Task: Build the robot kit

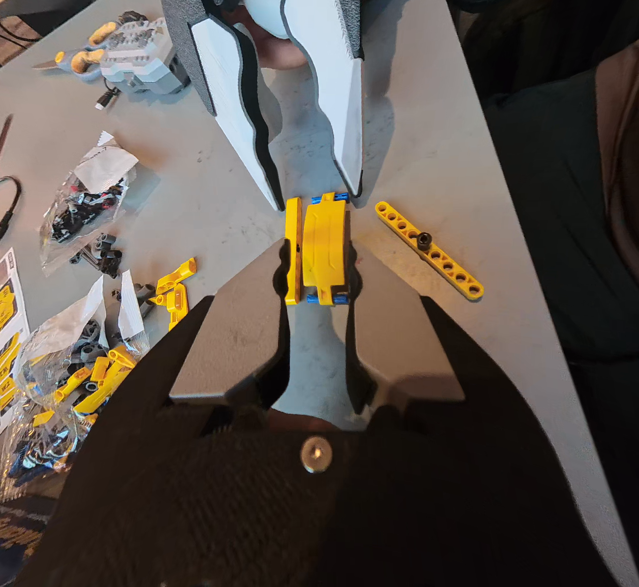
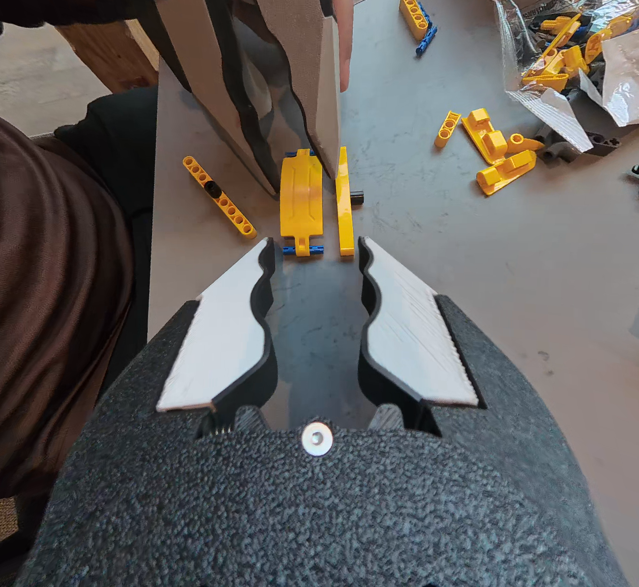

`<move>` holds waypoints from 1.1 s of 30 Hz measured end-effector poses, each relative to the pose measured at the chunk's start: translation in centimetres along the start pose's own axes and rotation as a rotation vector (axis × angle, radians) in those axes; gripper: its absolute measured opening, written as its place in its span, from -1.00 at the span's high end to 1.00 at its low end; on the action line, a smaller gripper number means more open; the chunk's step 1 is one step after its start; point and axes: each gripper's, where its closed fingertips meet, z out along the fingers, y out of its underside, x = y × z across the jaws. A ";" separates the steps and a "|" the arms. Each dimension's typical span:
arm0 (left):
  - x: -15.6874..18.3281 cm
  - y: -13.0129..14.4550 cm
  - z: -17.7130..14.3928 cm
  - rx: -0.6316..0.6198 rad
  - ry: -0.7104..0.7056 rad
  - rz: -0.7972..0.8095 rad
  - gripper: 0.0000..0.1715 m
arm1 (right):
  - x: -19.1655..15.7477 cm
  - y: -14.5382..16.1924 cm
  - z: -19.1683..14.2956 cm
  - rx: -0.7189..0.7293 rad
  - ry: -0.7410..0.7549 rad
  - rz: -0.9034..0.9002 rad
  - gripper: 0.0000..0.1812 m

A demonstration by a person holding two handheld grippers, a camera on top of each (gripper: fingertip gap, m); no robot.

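Note:
A yellow curved panel (image 1: 323, 252) with blue pins at both ends lies flat on the grey table (image 1: 207, 173). A narrow yellow strip (image 1: 293, 252) lies along its side. My left gripper (image 1: 316, 244), with dark fingers, is open; its tips stand on either side of the two pieces, and I cannot tell if they touch. My right gripper (image 2: 314, 242), with white fingers, is open and empty just short of the near ends of the panel (image 2: 301, 197) and the strip (image 2: 345, 204). The grippers face each other: the right one (image 1: 317, 200) shows opposite, and so does the left one (image 2: 302, 183).
A long yellow beam with holes and a black pin (image 1: 428, 249) lies near the table edge (image 1: 501, 190). Bags of parts (image 1: 79, 197) (image 2: 570, 35), loose yellow pieces (image 2: 498, 152), a grey block assembly (image 1: 138, 59) and a short yellow beam (image 2: 415, 14) lie around. A person in brown clothing (image 2: 52, 259) is close. My two grippers' fingertips are within a few centimetres of each other. The grey block assembly (image 1: 138, 59) is about 20 cm from my right fingertips.

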 end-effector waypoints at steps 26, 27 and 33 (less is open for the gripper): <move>-1.0 0.4 0.0 -0.019 -0.223 0.125 0.95 | 0.2 0.2 0.4 -0.024 0.008 -0.008 0.55; -1.0 0.4 0.0 -0.019 -0.224 0.130 0.95 | 0.2 0.2 0.4 -0.025 0.010 -0.009 0.55; -0.6 0.2 -0.1 -0.009 -0.245 0.187 0.95 | 0.6 -0.4 -0.1 0.022 0.005 0.022 0.54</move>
